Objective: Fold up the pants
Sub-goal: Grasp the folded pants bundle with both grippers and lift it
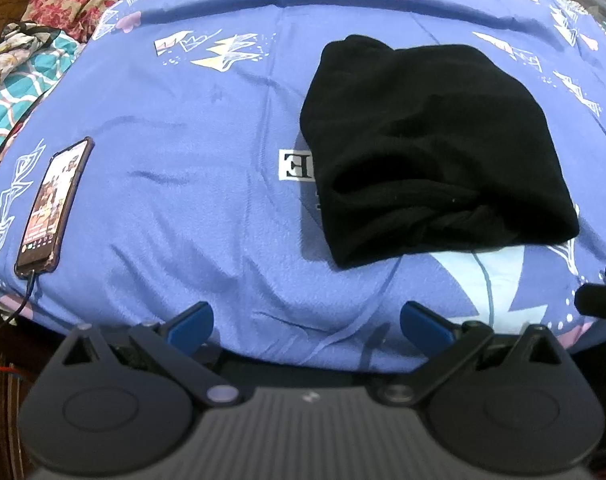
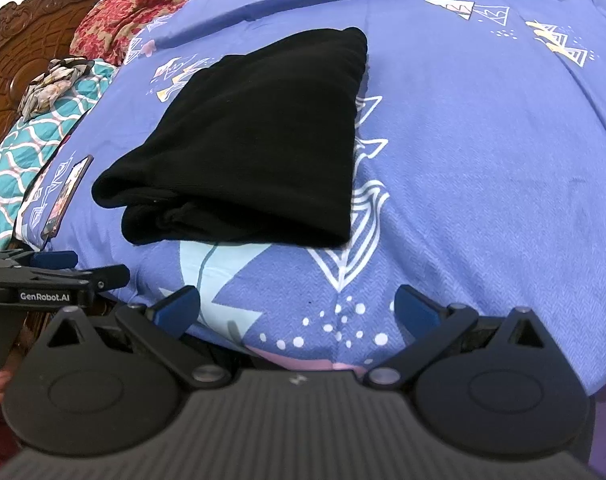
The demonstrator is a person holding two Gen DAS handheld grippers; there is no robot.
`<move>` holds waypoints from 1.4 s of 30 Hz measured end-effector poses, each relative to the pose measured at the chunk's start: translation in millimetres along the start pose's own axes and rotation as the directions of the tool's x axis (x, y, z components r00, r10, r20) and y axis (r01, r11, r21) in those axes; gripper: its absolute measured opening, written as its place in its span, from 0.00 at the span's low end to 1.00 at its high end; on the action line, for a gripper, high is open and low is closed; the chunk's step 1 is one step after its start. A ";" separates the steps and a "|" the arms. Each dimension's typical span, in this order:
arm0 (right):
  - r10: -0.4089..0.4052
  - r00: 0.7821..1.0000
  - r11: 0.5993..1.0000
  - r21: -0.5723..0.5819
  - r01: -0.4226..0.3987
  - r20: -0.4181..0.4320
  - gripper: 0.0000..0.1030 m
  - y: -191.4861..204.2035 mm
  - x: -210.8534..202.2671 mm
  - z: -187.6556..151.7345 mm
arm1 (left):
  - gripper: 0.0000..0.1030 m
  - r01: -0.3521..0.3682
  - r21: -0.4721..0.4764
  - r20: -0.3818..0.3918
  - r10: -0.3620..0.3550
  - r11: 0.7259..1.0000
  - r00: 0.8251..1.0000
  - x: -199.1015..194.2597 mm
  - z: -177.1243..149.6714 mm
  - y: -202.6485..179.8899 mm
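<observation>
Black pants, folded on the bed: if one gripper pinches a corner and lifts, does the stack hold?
Probably not. The black pants look like soft knit in loose layers, so they'd likely droop and unfold. They look light. Pushed, they'd probably bunch on the textured bedspread rather than slide.

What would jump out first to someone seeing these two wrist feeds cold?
The black pants stand out first: already folded into a compact bundle, lying mid-bed on the blue patterned bedspread. Next, a phone with a lit screen and a cable plugged in lies near the bedspread's left edge. Both the left gripper and the right gripper hang at the near edge, fingers spread and holding nothing.
</observation>
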State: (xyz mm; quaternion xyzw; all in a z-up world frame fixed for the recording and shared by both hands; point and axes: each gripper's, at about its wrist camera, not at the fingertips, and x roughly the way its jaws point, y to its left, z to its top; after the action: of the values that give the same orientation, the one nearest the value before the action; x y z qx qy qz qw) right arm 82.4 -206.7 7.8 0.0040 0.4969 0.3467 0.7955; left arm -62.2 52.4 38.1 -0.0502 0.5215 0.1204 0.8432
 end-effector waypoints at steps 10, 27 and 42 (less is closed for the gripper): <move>0.000 1.000 1.000 0.006 0.000 0.011 1.00 -2.0 -1.7 0.3 | 1.00 -0.008 -0.006 -0.022 0.007 1.000 1.000 3.9 0.9 2.4; 0.043 0.978 0.996 0.066 -0.058 0.206 0.79 -22.5 -10.9 45.4 | 1.00 0.422 -0.240 0.096 -0.412 0.874 0.906 27.6 87.1 81.4; 0.370 0.924 0.886 0.263 -0.382 0.094 0.80 -48.9 100.0 109.5 | 0.92 0.719 -0.298 0.034 -0.746 0.628 0.666 123.8 121.9 32.3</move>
State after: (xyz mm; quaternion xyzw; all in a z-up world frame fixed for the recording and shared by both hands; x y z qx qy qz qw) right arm 222.7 -151.3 -32.7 0.2183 0.5137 0.4211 0.7149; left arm 88.2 127.9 -16.0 -0.3846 0.4711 -0.1610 0.7773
